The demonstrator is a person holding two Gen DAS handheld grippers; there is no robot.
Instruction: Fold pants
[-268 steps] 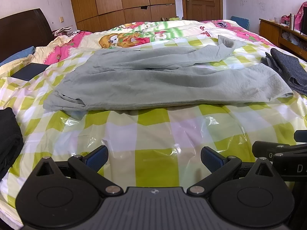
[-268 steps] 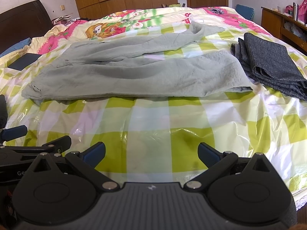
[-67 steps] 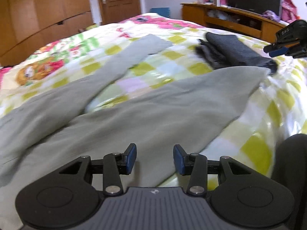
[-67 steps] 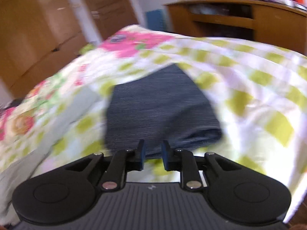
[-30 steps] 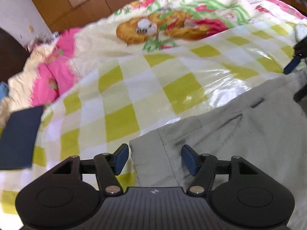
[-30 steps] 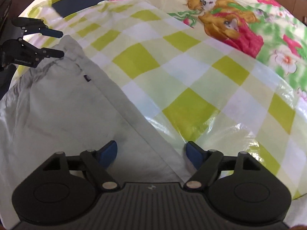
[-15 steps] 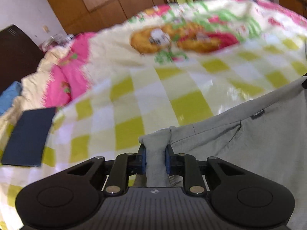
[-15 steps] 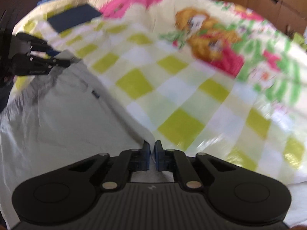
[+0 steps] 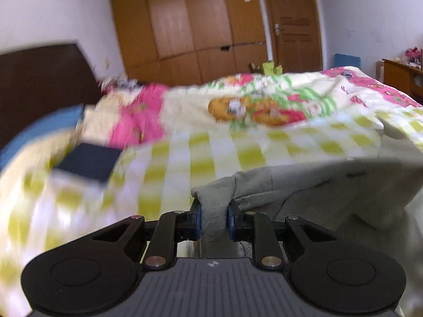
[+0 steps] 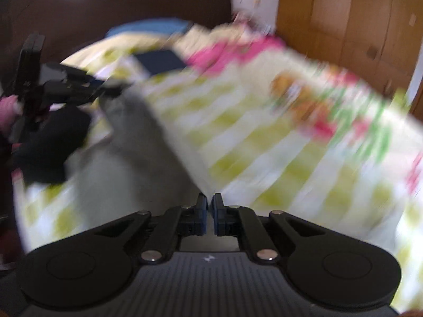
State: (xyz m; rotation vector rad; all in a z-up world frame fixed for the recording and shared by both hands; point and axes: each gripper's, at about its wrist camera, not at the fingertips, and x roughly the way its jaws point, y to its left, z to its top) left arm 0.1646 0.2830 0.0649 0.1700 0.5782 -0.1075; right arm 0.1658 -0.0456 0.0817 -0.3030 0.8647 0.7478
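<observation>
Left wrist: grey pants [image 9: 304, 185] bunched, lifted, waistband corner in left tongs [image 9: 213, 218].

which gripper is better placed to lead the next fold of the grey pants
Probably the left gripper: a thick bunch of the light grey cotton pants sits clearly between its fingers. The right gripper pinches only a thin edge, blurred in its view.

One pair of grey pants [image 9: 312, 185] lies on the one bed [image 9: 169, 174]. Two grippers show: the left gripper [image 9: 213, 218] and the right gripper [image 10: 208, 215]. One dark blue flat item [image 9: 88, 162] sits near the bed's head edge, one blue pillow [image 9: 39, 129] beside it, and one dark garment [image 10: 50, 145] at the near-left edge.
</observation>
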